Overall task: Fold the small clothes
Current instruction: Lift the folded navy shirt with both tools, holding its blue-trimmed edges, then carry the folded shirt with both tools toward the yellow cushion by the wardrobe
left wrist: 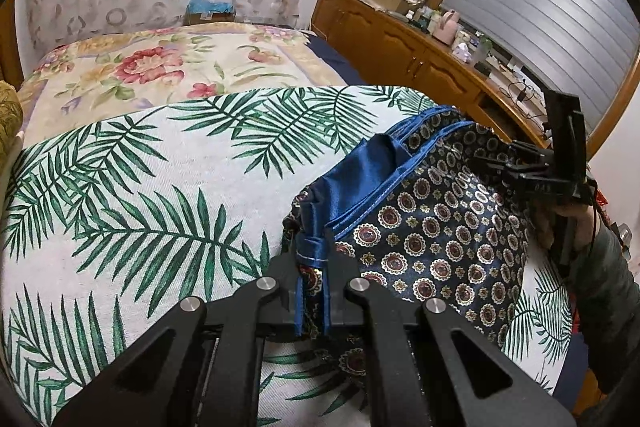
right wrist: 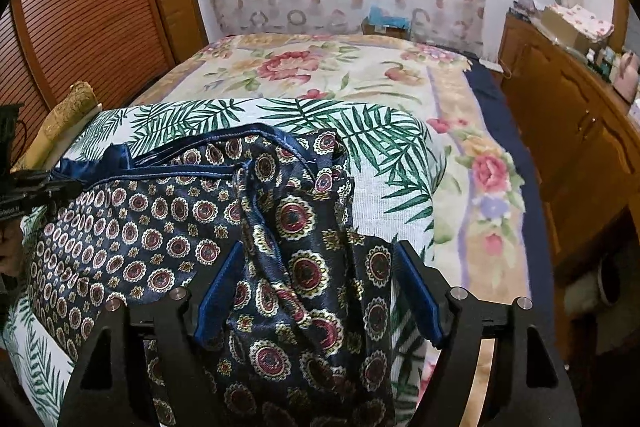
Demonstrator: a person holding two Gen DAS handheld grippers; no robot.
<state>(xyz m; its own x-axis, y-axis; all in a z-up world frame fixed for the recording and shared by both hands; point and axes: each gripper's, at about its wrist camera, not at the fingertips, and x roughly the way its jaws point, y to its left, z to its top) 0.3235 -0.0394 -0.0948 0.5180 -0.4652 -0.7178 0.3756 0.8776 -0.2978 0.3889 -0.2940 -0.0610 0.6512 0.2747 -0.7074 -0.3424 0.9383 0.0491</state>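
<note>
While the left tool point(left wrist: 313, 291) pinches a blue-trimmed edge, the satin garment point(left wrist: 436, 235) lies rumpled on the palm-leaf cover point(left wrist: 152, 187) of the bed.

Right tool point(right wrist: 320, 291) stands wide, pads astride a loose fold, gripping nothing. Fabric looks thin, glossy, limp: likely slippery, quick to slide and bunch. Best hold, by judgement: the piped hem point(right wrist: 192, 171) or a corner, where stitching gives the pads some purchase.

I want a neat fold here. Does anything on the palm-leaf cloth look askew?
Yes: the navy medallion-print satin garment lies crumpled, one part bunched into ridges between the open right gripper, its blue-trimmed edge pinched by the left gripper.
</note>
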